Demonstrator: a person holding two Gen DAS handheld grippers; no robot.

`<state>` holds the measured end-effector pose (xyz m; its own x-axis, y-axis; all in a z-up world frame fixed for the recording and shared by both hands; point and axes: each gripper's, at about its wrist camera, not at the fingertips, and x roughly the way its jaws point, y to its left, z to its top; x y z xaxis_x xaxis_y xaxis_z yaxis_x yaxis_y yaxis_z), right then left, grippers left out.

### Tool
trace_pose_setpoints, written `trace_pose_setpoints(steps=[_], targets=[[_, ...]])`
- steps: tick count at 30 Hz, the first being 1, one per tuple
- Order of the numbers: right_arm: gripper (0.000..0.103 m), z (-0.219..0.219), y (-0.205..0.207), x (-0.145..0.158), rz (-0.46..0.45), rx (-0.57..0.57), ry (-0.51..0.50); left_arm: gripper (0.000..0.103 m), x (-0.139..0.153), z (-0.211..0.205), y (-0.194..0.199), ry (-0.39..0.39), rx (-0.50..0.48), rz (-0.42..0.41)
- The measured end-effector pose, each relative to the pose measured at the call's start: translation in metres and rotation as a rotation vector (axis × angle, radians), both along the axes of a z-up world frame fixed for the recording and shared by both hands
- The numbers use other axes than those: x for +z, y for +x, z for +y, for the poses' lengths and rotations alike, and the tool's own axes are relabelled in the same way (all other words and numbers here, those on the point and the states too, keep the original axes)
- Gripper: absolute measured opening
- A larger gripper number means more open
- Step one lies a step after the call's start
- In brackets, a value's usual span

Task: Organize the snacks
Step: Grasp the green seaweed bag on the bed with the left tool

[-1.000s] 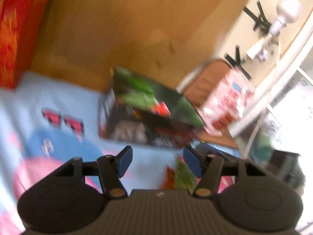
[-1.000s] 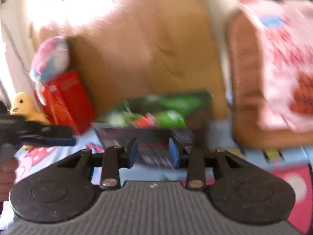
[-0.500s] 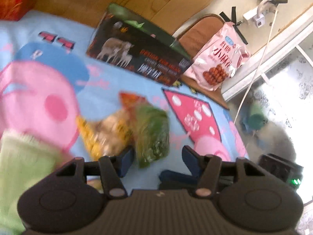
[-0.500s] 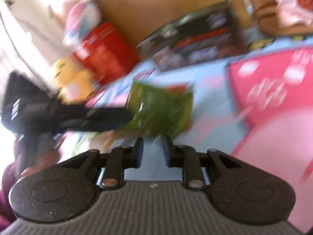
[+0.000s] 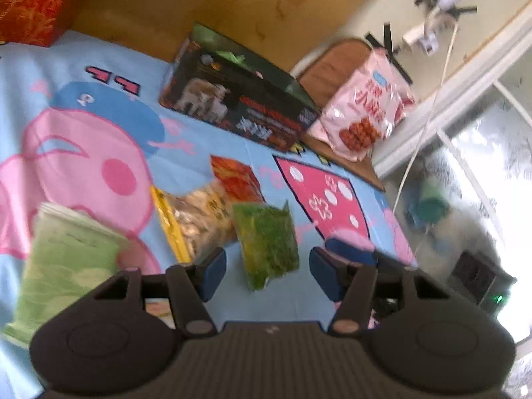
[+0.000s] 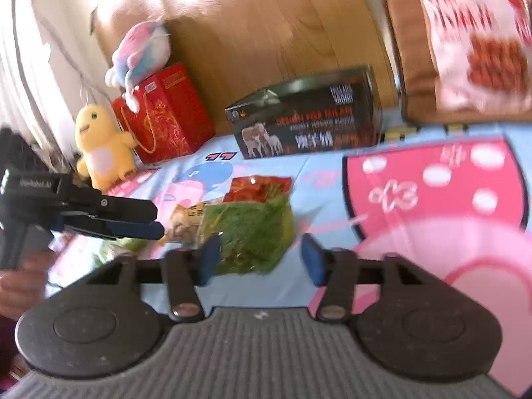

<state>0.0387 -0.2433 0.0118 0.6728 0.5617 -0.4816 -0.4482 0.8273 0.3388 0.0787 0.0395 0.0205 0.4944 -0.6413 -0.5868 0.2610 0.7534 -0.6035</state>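
Observation:
Several snack packets lie on a blue and pink cartoon blanket point(image 5: 99, 153). A green packet point(image 5: 267, 242) lies just ahead of my open, empty left gripper point(image 5: 267, 274). Beside it are a yellow packet of pale pieces point(image 5: 196, 219), a red-orange packet point(image 5: 236, 179) and a pale green pack point(image 5: 63, 266) at the left. In the right wrist view the green packet point(image 6: 256, 232) lies just ahead of my open, empty right gripper point(image 6: 259, 259), with the red-orange packet point(image 6: 259, 186) behind it. The left gripper point(image 6: 133, 222) shows there from the side.
A dark box with animal pictures point(image 5: 239, 109) point(image 6: 306, 123) stands at the blanket's far edge against a wooden board. A pink snack bag point(image 5: 365, 116) leans on a brown cushion. A red gift bag point(image 6: 166, 113), a yellow plush point(image 6: 99, 146) and a pastel plush stand at the left.
Both grippers tilted down from the dark box toward the snack pile. The right gripper's jaws have opened wide. The left gripper stays open, the green packet now between its fingers' line.

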Motion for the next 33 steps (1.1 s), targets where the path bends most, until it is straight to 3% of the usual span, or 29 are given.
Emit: trace_pose_setpoints(steps=[6,8,9,10,12,13,17,22,25,27,29,30,33], targets=[[0.076,0.016,0.024,-0.01,-0.047,0.123,-0.153,0.056,-0.012,-0.014,0.006,0.052,0.011,0.019],[0.074,0.022,0.026,-0.016,-0.04,0.158,-0.17,0.045,-0.016,-0.017,0.007,0.062,0.004,0.032],[0.067,0.024,0.023,-0.016,-0.05,0.165,-0.185,0.038,-0.017,-0.018,0.007,0.073,-0.001,0.036],[0.051,0.027,0.02,-0.016,-0.061,0.177,-0.197,0.029,-0.016,-0.019,0.007,0.082,-0.002,0.035],[0.014,0.028,0.012,-0.013,-0.063,0.189,-0.179,0.022,-0.015,-0.02,0.007,0.059,-0.031,0.055],[0.003,0.027,0.007,-0.011,-0.064,0.207,-0.158,0.022,-0.012,-0.021,0.007,0.043,-0.044,0.053],[0.003,0.032,-0.009,-0.004,-0.127,0.195,-0.171,0.022,0.008,-0.028,0.004,0.084,-0.043,-0.039],[0.008,0.025,0.003,-0.002,-0.101,0.202,-0.112,0.022,0.008,-0.031,0.017,0.088,-0.049,-0.028],[0.011,0.021,0.009,-0.007,-0.09,0.168,-0.132,0.026,0.003,-0.037,0.026,0.097,-0.05,-0.008],[0.015,0.018,0.012,-0.012,-0.075,0.142,-0.135,0.026,0.001,-0.04,0.031,0.105,-0.048,-0.01],[0.029,0.013,0.017,-0.013,-0.049,0.13,-0.105,0.026,0.0,-0.041,0.035,0.088,-0.048,-0.007],[0.03,0.012,0.019,-0.014,-0.037,0.129,-0.096,0.027,0.002,-0.043,0.037,0.092,-0.045,-0.015],[0.03,0.01,0.024,-0.017,-0.006,0.123,-0.074,0.019,0.006,-0.047,0.043,0.083,-0.034,-0.035]])
